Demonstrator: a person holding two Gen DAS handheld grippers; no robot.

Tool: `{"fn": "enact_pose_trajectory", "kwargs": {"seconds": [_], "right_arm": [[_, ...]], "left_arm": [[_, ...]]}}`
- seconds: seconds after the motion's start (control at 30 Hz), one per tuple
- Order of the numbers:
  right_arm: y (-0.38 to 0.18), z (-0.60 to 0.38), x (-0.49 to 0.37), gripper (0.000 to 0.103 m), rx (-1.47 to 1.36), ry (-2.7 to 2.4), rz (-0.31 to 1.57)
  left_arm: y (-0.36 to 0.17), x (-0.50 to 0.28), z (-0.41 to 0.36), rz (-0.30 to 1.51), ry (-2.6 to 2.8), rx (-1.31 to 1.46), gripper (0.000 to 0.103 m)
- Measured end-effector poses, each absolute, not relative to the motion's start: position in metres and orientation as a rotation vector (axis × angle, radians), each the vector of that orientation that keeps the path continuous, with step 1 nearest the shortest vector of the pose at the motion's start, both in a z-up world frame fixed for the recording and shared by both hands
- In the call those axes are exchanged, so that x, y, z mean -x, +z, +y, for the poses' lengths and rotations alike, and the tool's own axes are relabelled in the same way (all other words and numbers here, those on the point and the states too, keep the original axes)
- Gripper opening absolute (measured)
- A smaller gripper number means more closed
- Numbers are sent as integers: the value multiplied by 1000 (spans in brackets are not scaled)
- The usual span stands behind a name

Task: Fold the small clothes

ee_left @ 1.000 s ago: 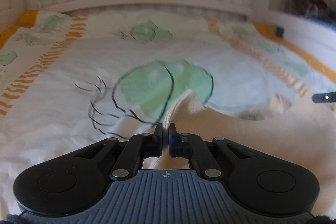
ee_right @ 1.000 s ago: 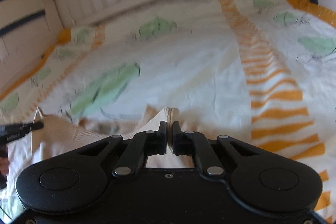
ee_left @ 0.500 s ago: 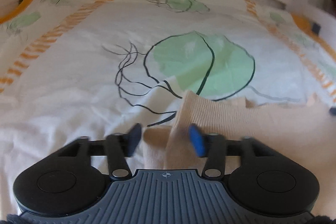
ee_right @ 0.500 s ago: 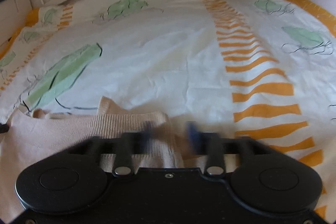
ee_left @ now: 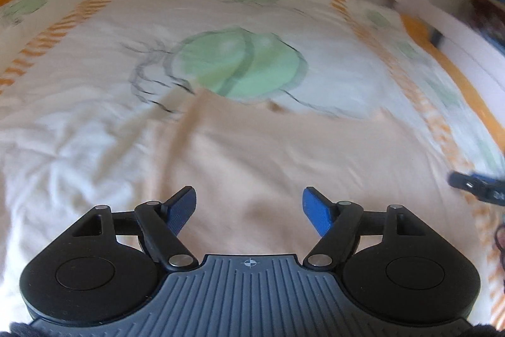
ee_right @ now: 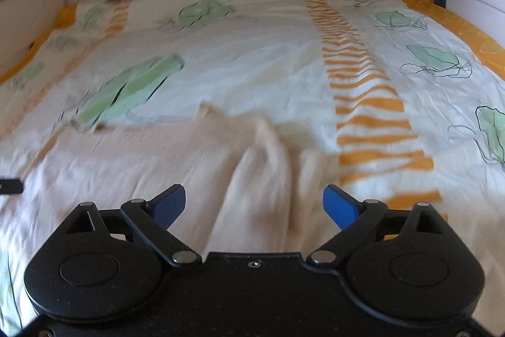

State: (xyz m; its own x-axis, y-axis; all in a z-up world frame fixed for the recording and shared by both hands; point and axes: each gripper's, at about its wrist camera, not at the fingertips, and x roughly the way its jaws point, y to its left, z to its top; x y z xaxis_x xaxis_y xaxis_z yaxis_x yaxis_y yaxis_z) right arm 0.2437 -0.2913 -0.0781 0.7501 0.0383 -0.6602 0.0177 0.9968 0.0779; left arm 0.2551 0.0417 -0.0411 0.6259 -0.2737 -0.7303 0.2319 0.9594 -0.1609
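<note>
The bed, under a white cover printed with green leaves and orange stripes, spreads far ahead of both tools to a slatted white rail, with bare cover to either side, so there is plenty of room to move. No bed edge shows near the work.

The peach knit garment lies flat on the cover directly under and ahead of the left tool, reaching toward the green leaf print. Ahead of the right tool its near side is bunched into soft ridges beside the orange stripes.

Both tools are released, their jaws opening, with cloth below the blue pads but nothing pinched.

The main risk, as I judge it, is those ridges: folding over them would lock in creases and skew the fold. A low pass could also snag the loose knit or drag the cover beneath. The other tool's tip sits off to the right, so crossing paths could make the two collide.
</note>
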Motion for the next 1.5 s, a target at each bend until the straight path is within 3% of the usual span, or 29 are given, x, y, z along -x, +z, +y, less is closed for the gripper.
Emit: {"fn": "enact_pose_trajectory", "kwargs": {"seconds": [0.27,0.43,0.73,0.93,1.33,1.5], "right_arm": [[-105,-269,-205,97,74,26,795],[-114,-305,-194,101,-69,-48,824],[-96,-339,-202,102,-294,44,784],[-113,-347,-227,103,-409,153,840],[-132,-371,-277,103,-671,363,777],[-133,-372,-277,103,-646,413,771]], "left_arm": [[-77,-216,7,873,-299,-165,73],[-86,-214,30,872,-285,-51,81],[-90,-210,16,868,-243,-87,91],[-90,-208,17,865,-236,-75,92],[-81,-219,14,925,-206,-51,91],[-57,-231,9,914,-200,24,91]]}}
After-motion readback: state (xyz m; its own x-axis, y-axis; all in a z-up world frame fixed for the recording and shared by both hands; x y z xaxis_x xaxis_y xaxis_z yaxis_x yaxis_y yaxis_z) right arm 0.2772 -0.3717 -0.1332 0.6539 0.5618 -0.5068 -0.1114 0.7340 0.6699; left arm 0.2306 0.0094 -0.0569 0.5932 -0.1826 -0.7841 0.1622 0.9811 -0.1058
